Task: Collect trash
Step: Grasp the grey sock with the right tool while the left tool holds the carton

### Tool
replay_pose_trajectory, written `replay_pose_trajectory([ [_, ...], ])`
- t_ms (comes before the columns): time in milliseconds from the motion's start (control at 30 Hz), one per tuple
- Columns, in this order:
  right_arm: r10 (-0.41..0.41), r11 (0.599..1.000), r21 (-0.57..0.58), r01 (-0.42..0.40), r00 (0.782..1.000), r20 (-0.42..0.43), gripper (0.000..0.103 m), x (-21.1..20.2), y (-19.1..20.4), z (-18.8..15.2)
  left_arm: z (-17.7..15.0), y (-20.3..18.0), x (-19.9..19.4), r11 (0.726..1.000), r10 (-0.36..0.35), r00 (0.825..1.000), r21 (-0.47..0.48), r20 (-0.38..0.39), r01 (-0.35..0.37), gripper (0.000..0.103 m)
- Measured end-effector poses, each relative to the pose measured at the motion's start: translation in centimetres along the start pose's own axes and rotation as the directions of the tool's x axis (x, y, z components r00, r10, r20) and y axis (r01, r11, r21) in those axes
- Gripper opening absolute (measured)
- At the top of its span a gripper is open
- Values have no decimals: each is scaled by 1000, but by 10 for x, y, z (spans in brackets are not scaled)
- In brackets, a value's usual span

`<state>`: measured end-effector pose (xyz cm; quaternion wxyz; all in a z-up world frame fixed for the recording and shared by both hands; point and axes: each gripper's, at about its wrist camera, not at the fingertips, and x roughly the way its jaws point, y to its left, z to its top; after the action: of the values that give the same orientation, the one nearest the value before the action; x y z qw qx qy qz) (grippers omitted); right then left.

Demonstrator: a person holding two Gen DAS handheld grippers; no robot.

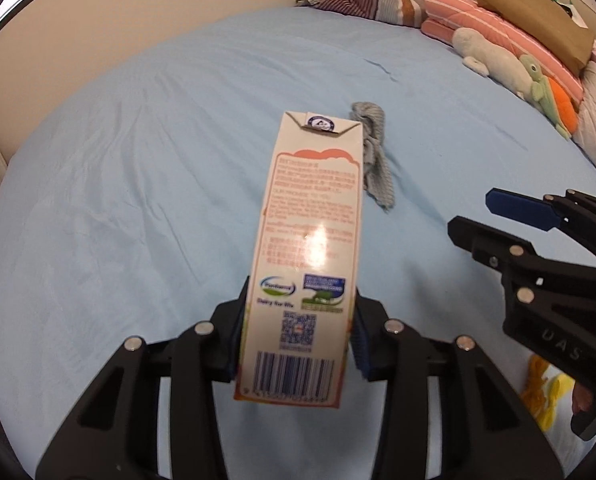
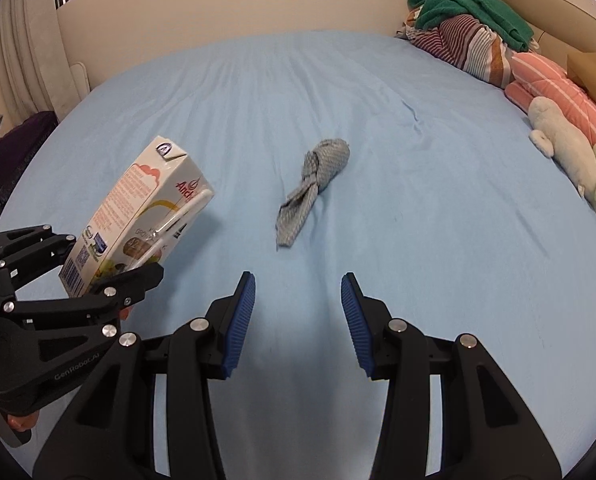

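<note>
Left tongs (image 1: 296,336) are clamped on the milk carton (image 1: 309,240); right tongs (image 2: 298,320) gape apart, nearer the knotted grey cloth (image 2: 313,184), lying lengthwise straight ahead on the bed (image 2: 457,240).

Bed (image 2: 417,220) w/ blue sheet: knotted grey cloth (image 2: 313,188) mid, pillows (image 1: 497,36), plush toys (image 2: 565,148) at edge

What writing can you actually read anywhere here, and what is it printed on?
"Anch", cut off: front face of the milk carton.
"Dairy for life": under the oval logo on the carton's back; the logo's own word is blurred.
"GenRobot.AI": body of the left gripper.
"UAS": body of the right gripper.
The carton's fine print, barcode digits and QR code: unreadable.
</note>
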<state>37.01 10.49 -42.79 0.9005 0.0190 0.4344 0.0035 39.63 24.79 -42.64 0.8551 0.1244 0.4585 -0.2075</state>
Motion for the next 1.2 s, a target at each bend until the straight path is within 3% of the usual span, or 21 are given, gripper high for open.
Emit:
replay_pose_trajectory([
  [333,-19,1000,-24,19,1000,22,43,69,8,45,29,21,27,997,56,998,-57,22,-55,42],
  [400,-13,1000,-20,13,1000,18,36,77,8,49,32,24,33,996,62,998,-72,17,-60,42],
  [467,-11,1000,-25,11,1000,-2,14,88,9,52,34,27,39,994,74,997,-77,13,-72,42],
  [500,-14,1000,-27,14,1000,-14,9,93,10,52,34,28,41,994,78,997,-82,11,-77,42],
  [600,-13,999,-35,12,999,-37,3,101,11,50,34,32,44,991,88,996,-101,4,-87,42],
  [933,13,999,-49,-14,1000,-16,2,62,12,31,24,19,25,990,98,995,-95,-17,-100,42],
  [1200,42,998,-55,-42,999,-10,2,-11,13,8,0,0,-19,990,109,992,-78,-63,-114,42],
])
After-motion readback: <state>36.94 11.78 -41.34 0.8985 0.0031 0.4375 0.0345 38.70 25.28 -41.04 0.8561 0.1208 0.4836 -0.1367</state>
